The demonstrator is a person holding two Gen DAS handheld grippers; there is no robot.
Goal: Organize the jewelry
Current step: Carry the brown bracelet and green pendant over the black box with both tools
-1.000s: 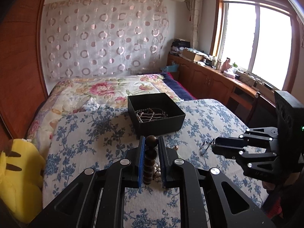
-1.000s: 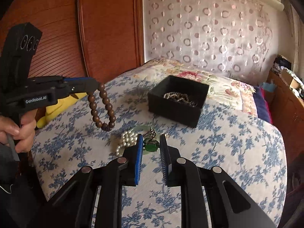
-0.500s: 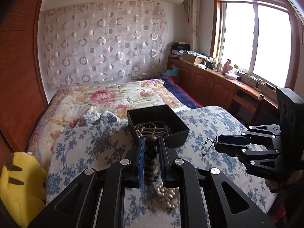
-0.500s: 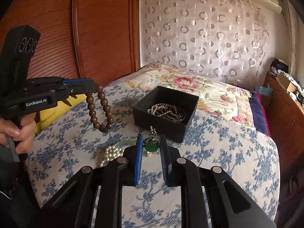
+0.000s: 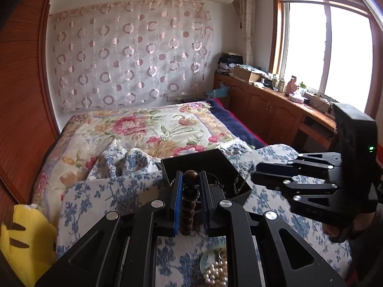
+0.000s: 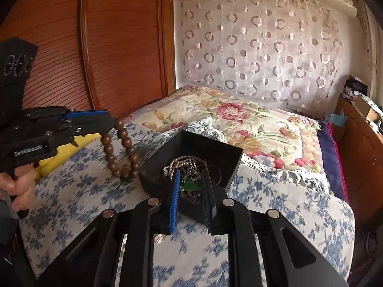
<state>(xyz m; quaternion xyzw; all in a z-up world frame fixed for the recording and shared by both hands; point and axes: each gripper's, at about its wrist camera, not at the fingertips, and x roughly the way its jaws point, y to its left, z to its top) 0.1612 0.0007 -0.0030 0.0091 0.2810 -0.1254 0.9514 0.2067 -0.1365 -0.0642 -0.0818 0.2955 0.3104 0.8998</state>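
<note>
My left gripper is shut on a brown wooden bead bracelet; in the right wrist view the bracelet hangs from it just left of the black jewelry box. My right gripper is shut on a green pendant necklace and holds it over the box's near side, above a beaded chain inside. In the left wrist view the box lies just beyond my fingers, with the right gripper at its right edge. A pearl bracelet lies on the blue floral cloth.
The box sits on a blue floral cloth over a bed with a flowered quilt. A yellow plush toy lies at the left edge. A wooden wardrobe stands to the left and a wooden counter under the window.
Both grippers have moved forward to the black box. The pendant now hangs over the box's inside, and the wooden bracelet is beside its left wall. The pearls have dropped behind.
</note>
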